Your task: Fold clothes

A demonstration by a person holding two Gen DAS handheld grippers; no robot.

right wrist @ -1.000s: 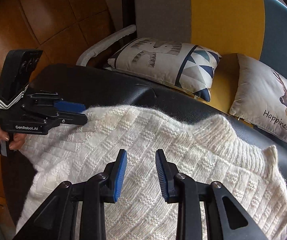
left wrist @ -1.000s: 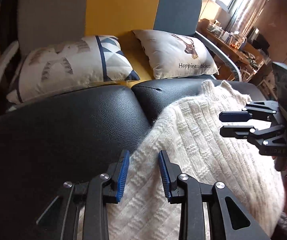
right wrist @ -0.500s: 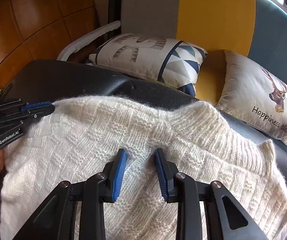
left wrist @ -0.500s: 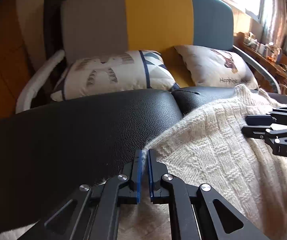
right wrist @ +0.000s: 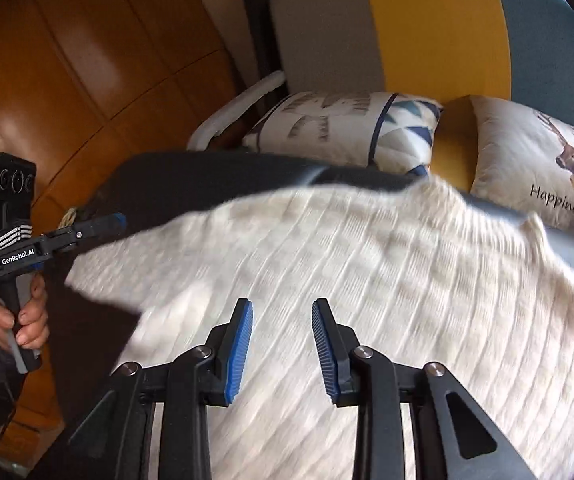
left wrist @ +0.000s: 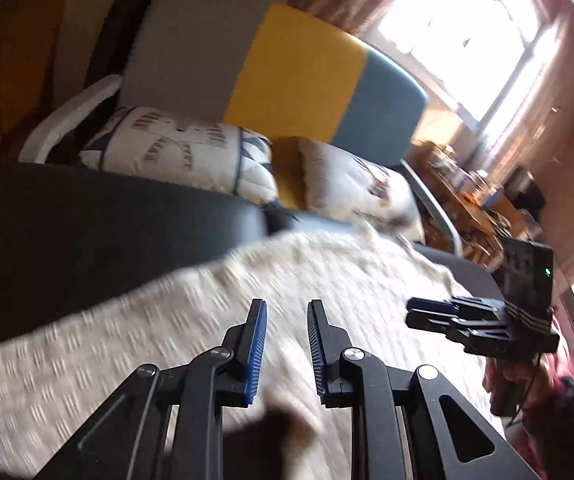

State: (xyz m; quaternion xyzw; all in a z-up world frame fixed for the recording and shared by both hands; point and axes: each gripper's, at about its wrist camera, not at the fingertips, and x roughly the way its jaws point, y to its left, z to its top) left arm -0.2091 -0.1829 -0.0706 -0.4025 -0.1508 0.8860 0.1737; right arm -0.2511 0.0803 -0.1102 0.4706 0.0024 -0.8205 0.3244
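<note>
While grippers gape, sweater (right wrist: pixel 367 280) overhangs seat (left wrist: pixel 87 220).

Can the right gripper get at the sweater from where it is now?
Probably yes. The right gripper is open with the cream sweater spread directly below and ahead of its fingers, nothing lying between them. The left gripper is off at the sweater's far edge.

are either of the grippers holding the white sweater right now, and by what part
Neither. The left gripper and right gripper are both open above the white knit sweater, with nothing between their fingers.
</note>
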